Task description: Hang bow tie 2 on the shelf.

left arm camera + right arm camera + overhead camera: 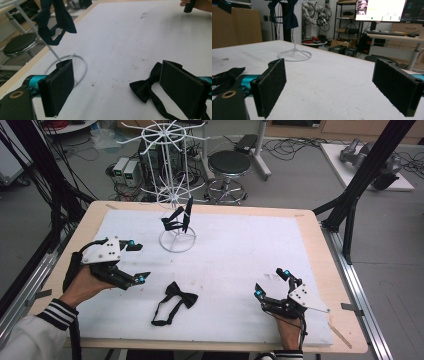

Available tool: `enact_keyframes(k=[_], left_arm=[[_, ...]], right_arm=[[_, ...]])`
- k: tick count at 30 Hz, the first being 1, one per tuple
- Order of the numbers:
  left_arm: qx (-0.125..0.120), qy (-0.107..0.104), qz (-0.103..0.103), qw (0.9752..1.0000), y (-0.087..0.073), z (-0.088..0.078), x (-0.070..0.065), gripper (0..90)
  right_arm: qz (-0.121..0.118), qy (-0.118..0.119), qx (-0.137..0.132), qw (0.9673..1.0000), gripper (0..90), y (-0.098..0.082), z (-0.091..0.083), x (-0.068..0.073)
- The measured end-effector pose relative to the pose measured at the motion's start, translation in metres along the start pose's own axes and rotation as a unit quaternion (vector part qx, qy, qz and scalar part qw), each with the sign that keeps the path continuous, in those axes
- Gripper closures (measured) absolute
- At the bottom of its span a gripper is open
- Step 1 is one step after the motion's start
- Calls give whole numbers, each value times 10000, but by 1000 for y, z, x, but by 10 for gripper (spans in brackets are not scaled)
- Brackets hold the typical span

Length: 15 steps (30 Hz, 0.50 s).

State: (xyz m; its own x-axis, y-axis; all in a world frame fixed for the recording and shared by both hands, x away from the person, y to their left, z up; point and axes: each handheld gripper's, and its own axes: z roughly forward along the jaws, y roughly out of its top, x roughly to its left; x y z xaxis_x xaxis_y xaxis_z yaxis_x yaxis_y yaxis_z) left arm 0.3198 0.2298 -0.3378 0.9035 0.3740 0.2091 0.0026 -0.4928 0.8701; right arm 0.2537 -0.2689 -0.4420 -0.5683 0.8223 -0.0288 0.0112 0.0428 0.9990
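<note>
Between the left claw (135, 262) and the right claw (272, 282) the white counter (235, 245) lies open, broken only by the black bow tie (175, 302) lying flat in the near middle, with bare surface on every side of it. At the far edge the white wire stand (177, 227) rises, its ring base on the counter, and a dark bow tie (179, 218) hangs on it, blocking passage there. The right half of the counter is bare.

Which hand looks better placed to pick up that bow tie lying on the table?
Probably the left. The left gripper sits open nearer the bow tie, which lies between its jaws in its own view. The right gripper, also open, is farther off.
</note>
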Motion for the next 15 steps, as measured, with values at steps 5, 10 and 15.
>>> enact_keyframes(k=[5,10,15], left_arm=[[313,-230,151,9991,6,8,2,133],[503,-355,171,9980,7,16,4,133],[825,-575,330,9944,11,30,3,133]], right_arm=[[-51,69,3,10000,114,-1,2,2],[-35,77,-43,10000,114,-3,2,4],[-41,60,-52,10000,114,-4,1,3]])
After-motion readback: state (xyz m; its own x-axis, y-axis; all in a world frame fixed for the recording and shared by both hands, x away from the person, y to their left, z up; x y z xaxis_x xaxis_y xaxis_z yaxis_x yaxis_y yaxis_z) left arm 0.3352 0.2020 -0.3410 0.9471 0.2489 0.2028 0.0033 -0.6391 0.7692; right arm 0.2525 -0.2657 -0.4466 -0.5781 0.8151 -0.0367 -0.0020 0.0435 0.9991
